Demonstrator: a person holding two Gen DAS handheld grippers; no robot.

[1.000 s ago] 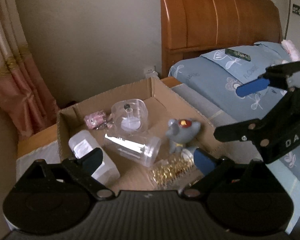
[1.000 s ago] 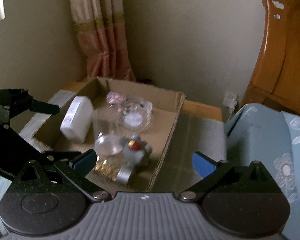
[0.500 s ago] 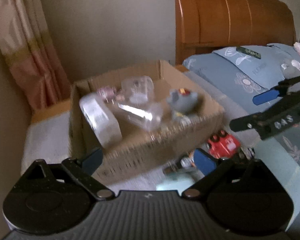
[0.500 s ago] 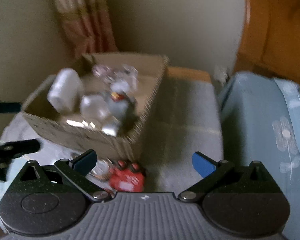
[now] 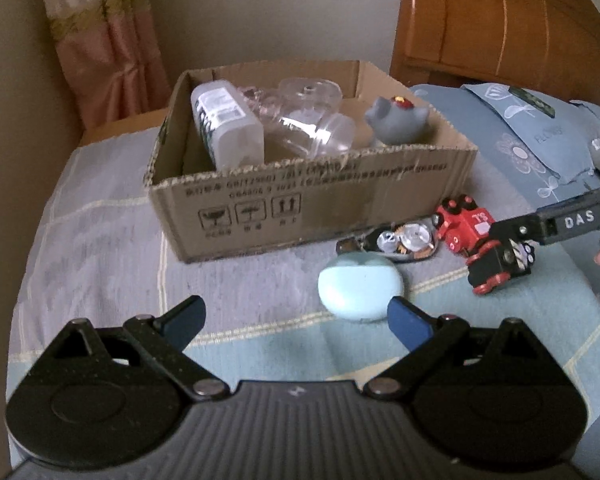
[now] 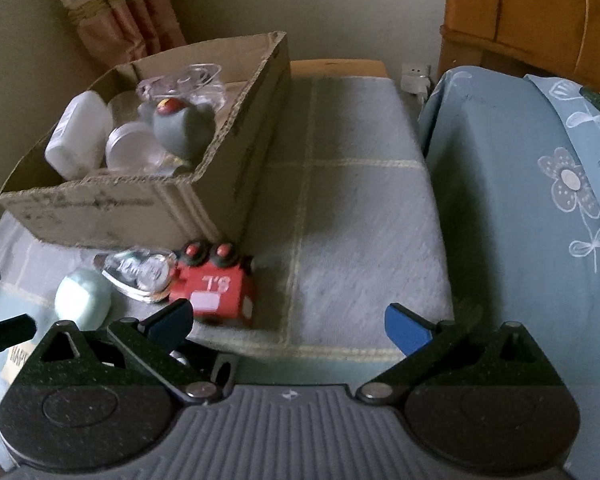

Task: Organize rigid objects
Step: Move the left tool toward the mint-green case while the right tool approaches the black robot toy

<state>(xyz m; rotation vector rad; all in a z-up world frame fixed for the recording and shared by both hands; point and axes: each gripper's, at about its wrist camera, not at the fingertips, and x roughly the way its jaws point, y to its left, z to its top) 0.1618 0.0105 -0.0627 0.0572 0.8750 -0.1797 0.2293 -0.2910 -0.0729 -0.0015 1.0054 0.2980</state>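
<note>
This is looking like a bedroom in a home; a carved wooden headboard (image 5: 500,28) is rising at the right, with blue flower-printed bedding (image 6: 540,208) lying below it; a pink and cream curtain (image 5: 100,40) is hanging in the far left corner against a plain wall; a checked grey cloth (image 6: 352,208) is covering a bedside table beside the bed, and a cardboard box (image 5: 312,204) of household odds and ends is sitting toward its far left corner; a white plug (image 6: 416,78) is showing at the wall behind
</note>
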